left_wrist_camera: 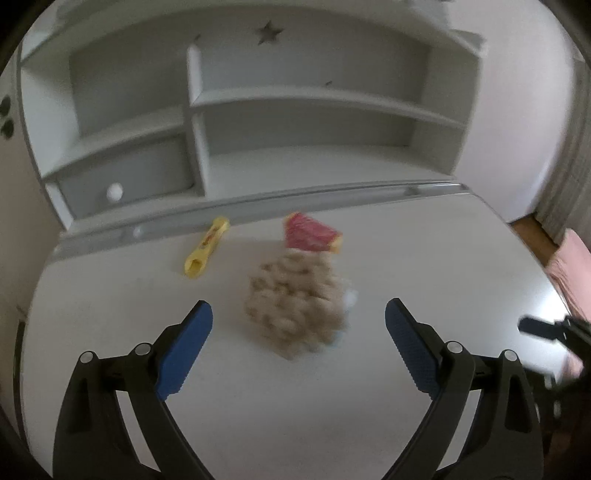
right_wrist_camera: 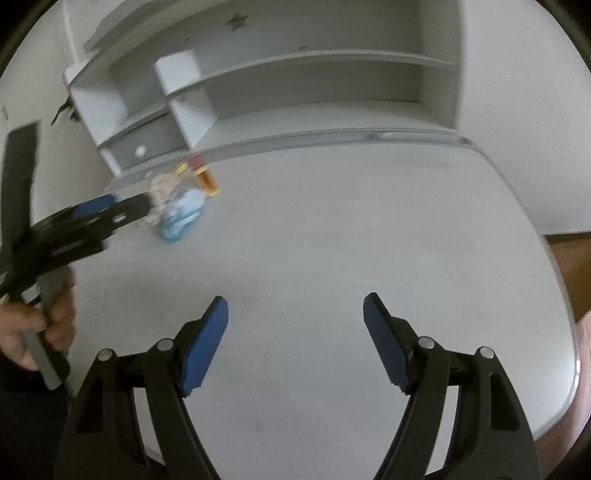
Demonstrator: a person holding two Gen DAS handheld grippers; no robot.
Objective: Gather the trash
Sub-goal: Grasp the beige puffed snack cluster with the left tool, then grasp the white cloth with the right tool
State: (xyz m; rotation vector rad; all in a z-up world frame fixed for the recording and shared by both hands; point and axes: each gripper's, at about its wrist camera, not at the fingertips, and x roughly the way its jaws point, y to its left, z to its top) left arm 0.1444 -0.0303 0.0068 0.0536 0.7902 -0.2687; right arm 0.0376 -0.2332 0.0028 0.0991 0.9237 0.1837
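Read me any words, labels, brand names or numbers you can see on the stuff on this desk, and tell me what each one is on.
None can be read.
Yellow wrapper: reddish print, too blurred to read.
Red packet: no legible lettering.
Beige bag: blurred, no lettering seen.
Shelf unit: only a star cut-out, no text.

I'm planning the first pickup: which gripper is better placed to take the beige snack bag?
Left. The left gripper is open with the beige snack bag between its fingers; the right gripper faces bare table, away from the trash.
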